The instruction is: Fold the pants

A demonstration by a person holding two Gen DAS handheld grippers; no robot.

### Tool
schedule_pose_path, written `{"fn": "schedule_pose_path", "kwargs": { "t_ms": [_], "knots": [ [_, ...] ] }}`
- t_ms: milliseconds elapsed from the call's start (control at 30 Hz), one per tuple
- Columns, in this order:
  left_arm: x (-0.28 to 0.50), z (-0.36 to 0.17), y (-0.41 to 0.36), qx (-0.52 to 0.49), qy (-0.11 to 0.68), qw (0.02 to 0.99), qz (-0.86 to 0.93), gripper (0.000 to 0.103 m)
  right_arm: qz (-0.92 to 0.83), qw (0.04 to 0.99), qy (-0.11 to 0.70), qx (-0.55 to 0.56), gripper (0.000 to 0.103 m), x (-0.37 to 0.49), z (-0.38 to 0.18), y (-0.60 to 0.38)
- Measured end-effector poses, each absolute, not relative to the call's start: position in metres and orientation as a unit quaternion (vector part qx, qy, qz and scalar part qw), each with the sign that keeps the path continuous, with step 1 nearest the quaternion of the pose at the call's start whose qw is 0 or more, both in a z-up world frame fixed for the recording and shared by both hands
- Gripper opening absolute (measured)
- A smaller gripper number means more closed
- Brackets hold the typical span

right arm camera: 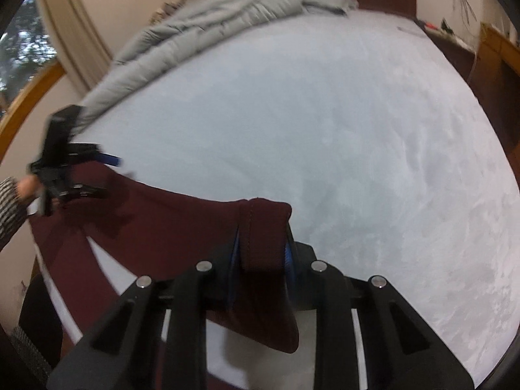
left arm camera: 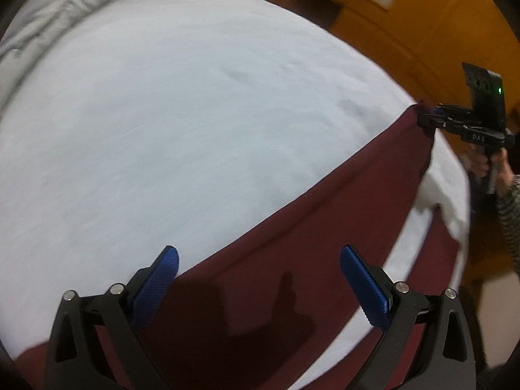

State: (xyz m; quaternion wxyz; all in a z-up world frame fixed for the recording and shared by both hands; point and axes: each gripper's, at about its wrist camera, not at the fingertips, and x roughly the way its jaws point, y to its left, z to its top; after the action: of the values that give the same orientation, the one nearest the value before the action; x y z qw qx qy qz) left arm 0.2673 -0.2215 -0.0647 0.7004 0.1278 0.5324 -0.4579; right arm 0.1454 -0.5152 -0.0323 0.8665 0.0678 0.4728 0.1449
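Dark maroon pants (left arm camera: pixel 308 227) lie spread along the near edge of a white bed (left arm camera: pixel 162 113). My left gripper (left arm camera: pixel 260 273) hovers over one end of them, its blue pads (left arm camera: pixel 167 279) wide apart and open, with nothing pressed between. At the right of this view my right gripper (left arm camera: pixel 425 115) pinches the far corner of the pants. In the right wrist view the right gripper (right arm camera: pixel 261 250) is shut on a folded hem of the pants (right arm camera: pixel 162 227), lifted a little off the sheet. The left gripper (right arm camera: pixel 110 175) shows at the far left, open above the cloth.
A rumpled grey duvet (right arm camera: pixel 211 22) is heaped along the far side of the bed (right arm camera: pixel 325 130). Wooden furniture (left arm camera: pixel 422 16) stands beyond the bed's right edge. A hand in a striped sleeve (left arm camera: pixel 507 201) holds the right gripper. A window (right arm camera: pixel 22 42) is at the left.
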Motion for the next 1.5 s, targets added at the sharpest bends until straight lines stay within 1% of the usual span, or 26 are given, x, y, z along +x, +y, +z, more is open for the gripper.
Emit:
{"fn": "schedule_pose_path", "kwargs": {
  "t_ms": [167,400,433,500,533,567,600,667,700,767,867,1000,1067,1167,1267,1333,1500],
  "knots": [
    [0.270,-0.071,-0.250,0.132,0.557,0.628,-0.528,0.099,0.162,0.878,0.447,0.064,0.023,0.137,-0.012,-0.519],
    [0.264,-0.086,-0.274,0.194,0.575,0.604,-0.516,0.099,0.179,0.885,0.424,0.066,0.023,0.114,0.006,-0.527],
    [0.266,-0.086,-0.273,0.203,0.575,0.607,-0.510,0.098,0.181,0.887,0.420,0.071,0.023,0.111,0.009,-0.527],
    [0.270,-0.089,-0.267,0.215,0.578,0.611,-0.496,0.077,0.185,0.891,0.408,0.075,0.023,0.105,0.017,-0.528],
    [0.272,-0.089,-0.263,0.211,0.585,0.609,-0.492,0.060,0.188,0.892,0.404,0.078,0.023,0.102,0.021,-0.527],
    [0.273,-0.089,-0.261,0.203,0.589,0.608,-0.491,0.041,0.189,0.892,0.403,0.079,0.023,0.100,0.022,-0.528],
    [0.272,-0.085,-0.255,0.193,0.593,0.606,-0.495,0.033,0.188,0.892,0.403,0.076,0.023,0.098,0.022,-0.527],
    [0.269,-0.081,-0.246,0.197,0.577,0.620,-0.494,0.019,0.180,0.895,0.403,0.070,0.023,0.095,0.021,-0.524],
    [0.264,-0.076,-0.242,0.202,0.565,0.634,-0.488,0.016,0.178,0.895,0.403,0.074,0.023,0.093,0.021,-0.525],
    [0.254,-0.062,-0.235,0.201,0.545,0.658,-0.480,0.014,0.170,0.897,0.398,0.084,0.023,0.086,0.022,-0.526],
    [0.222,-0.031,-0.225,0.209,0.503,0.707,-0.451,0.013,0.163,0.904,0.387,0.085,0.023,0.070,0.027,-0.526],
    [0.143,0.004,-0.209,0.268,0.442,0.754,-0.405,0.013,0.147,0.911,0.381,0.059,0.023,0.039,0.027,-0.518],
    [0.109,0.010,-0.207,0.278,0.433,0.764,-0.388,0.013,0.142,0.909,0.389,0.054,0.023,0.017,0.017,-0.512],
    [0.064,-0.002,-0.205,0.303,0.420,0.772,-0.369,0.013,0.136,0.896,0.420,0.049,0.023,-0.014,-0.010,-0.503],
    [0.028,-0.027,-0.202,0.330,0.403,0.774,-0.360,0.013,0.130,0.877,0.460,0.053,0.023,-0.040,-0.045,-0.494],
    [0.015,-0.045,-0.203,0.330,0.413,0.771,-0.354,0.013,0.127,0.866,0.478,0.067,0.023,-0.057,-0.065,-0.492],
    [-0.005,-0.078,-0.197,0.337,0.409,0.780,-0.332,0.014,0.119,0.854,0.500,0.088,0.023,-0.092,-0.092,-0.482]
  ]
}}
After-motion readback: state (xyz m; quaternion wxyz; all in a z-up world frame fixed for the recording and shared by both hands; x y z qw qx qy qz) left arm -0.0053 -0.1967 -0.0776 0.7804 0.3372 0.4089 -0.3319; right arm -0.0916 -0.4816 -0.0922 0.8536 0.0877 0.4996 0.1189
